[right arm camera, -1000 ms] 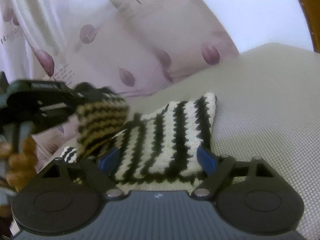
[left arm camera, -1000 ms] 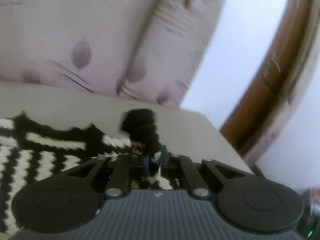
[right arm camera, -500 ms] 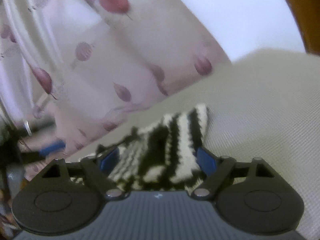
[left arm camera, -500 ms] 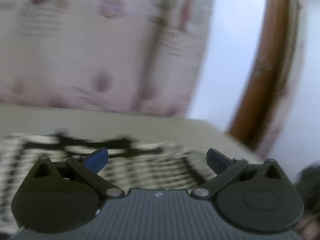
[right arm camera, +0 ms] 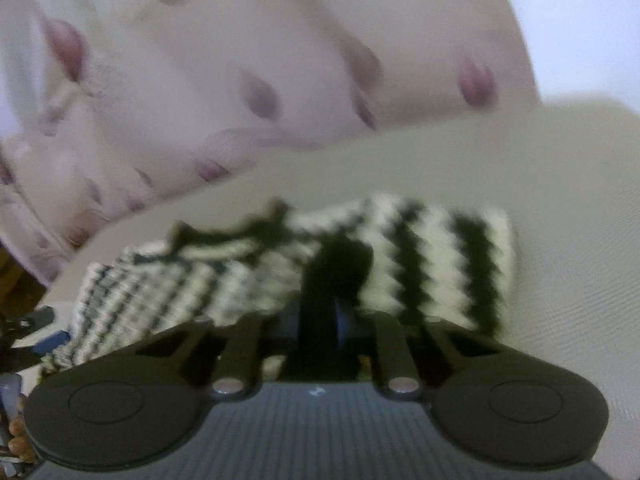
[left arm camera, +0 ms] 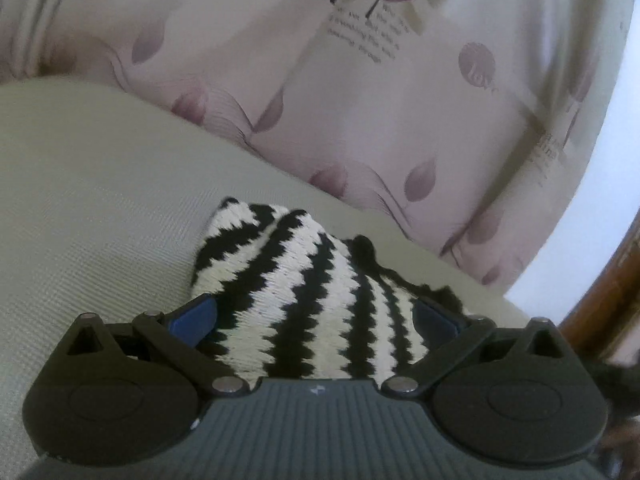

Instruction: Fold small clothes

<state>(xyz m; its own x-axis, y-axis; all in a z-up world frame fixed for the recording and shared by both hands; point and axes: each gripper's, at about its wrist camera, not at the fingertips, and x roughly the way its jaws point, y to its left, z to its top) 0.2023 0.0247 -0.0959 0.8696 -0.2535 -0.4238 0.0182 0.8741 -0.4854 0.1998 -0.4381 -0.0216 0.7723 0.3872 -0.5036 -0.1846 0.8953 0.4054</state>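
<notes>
The left gripper point(left arm camera: 314, 316), pinching the black-and-white zigzag knitted garment point(left arm camera: 304, 292) a second ago, is now spread above it. The right gripper point(right arm camera: 332, 320) has pressed together on the garment's black edge at 6 o'clock on the beige mesh surface point(left arm camera: 88, 208), likely starting the next fold.

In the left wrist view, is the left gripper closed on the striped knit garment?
No: the left gripper is open, its blue pads spread wide on either side of the striped knit garment without pinching it.
</notes>
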